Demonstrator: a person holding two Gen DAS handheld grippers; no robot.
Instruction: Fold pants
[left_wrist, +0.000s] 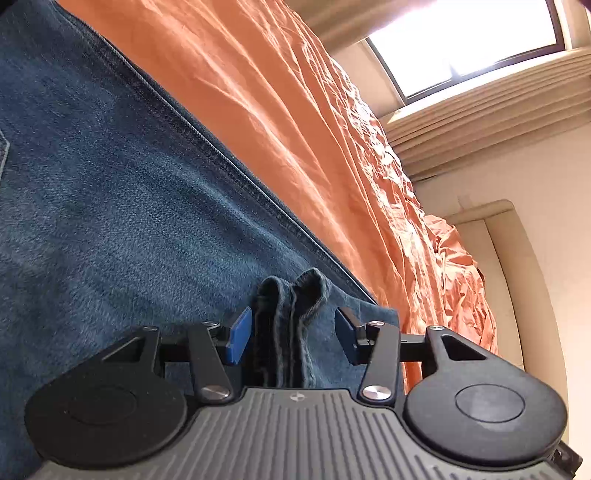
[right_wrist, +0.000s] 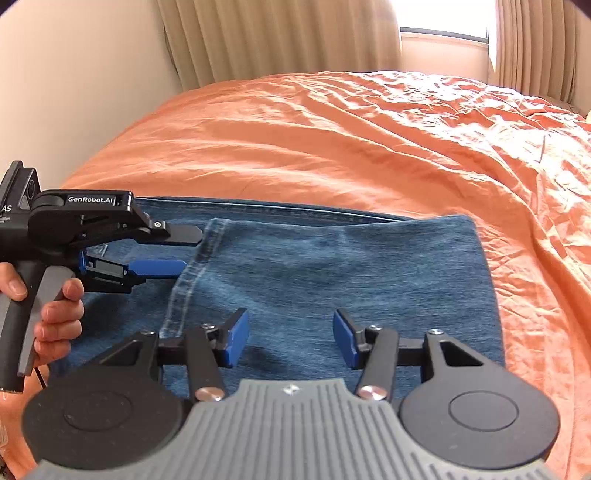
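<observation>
Two cameras look across one bed covered by a wrinkled orange sheet. In the right wrist view the sheet fills the middle and runs off toward 3 o'clock, creased most heavily there. A plain cream wall stands at 10 o'clock, beige curtains hang at 12 o'clock, and a bright window shows at 1 o'clock. In the left wrist view the same window sits at 1 o'clock.

The blue jeans lie on the sheet at the near edge of the bed, folded into a flat, roughly rectangular stack. A stitched hem runs down the top layer at about 9 o'clock from the stack's middle, and a darker seamed edge shows along the far side at 12 o'clock. The denim is faded, smooth on top.

The right gripper hovers just above the near part of the jeans, its blue-padded jaws spread with nothing between them. The left gripper reaches in from 9 o'clock, held by the person's hand. In its own view the left gripper has its jaws spread wide, and a bunched ridge of denim stands up between them, close to the left pad and clear of the right one.
</observation>
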